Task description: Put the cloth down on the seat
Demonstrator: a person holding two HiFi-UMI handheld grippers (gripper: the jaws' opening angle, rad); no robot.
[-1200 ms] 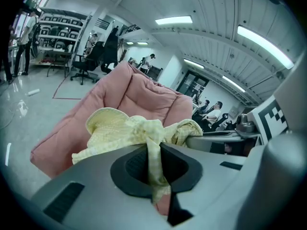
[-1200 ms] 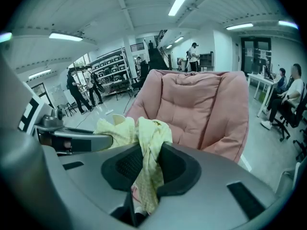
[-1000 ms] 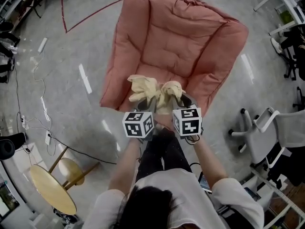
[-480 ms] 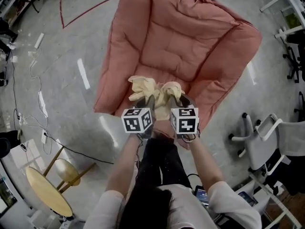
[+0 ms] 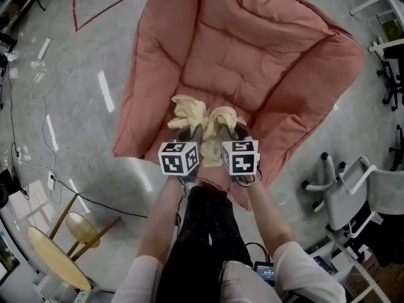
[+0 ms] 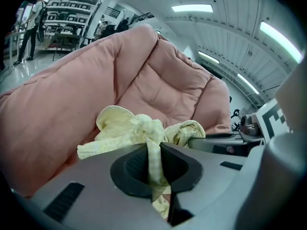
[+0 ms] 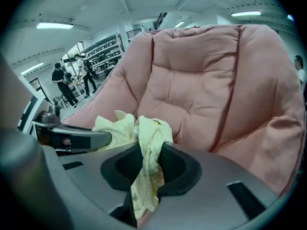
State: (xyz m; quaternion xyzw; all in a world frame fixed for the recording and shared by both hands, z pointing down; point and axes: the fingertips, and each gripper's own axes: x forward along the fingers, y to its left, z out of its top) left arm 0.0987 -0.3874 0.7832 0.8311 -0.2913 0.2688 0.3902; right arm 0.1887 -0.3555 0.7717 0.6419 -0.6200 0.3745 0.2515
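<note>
A pale yellow cloth (image 5: 205, 120) hangs bunched over the front part of a big pink cushioned seat (image 5: 252, 55). Both grippers hold it side by side. My left gripper (image 5: 190, 132) is shut on the cloth's left part (image 6: 144, 133), with a strip of it pinched between the jaws. My right gripper (image 5: 225, 131) is shut on the cloth's right part (image 7: 148, 143), which runs down between its jaws. In the left gripper view the other gripper (image 6: 230, 140) shows at the right. Whether the cloth touches the cushion I cannot tell.
The pink seat stands on a shiny grey floor (image 5: 95, 118). A round wooden table (image 5: 53, 257) and stool (image 5: 85, 226) are at the lower left, with cables (image 5: 38, 163) nearby. Grey office chairs (image 5: 353, 188) stand at the right. People (image 7: 64, 83) stand far off by shelves.
Both grippers have gone down toward the seat with the cloth still pinched in them. The seat fills more of the head view now.
</note>
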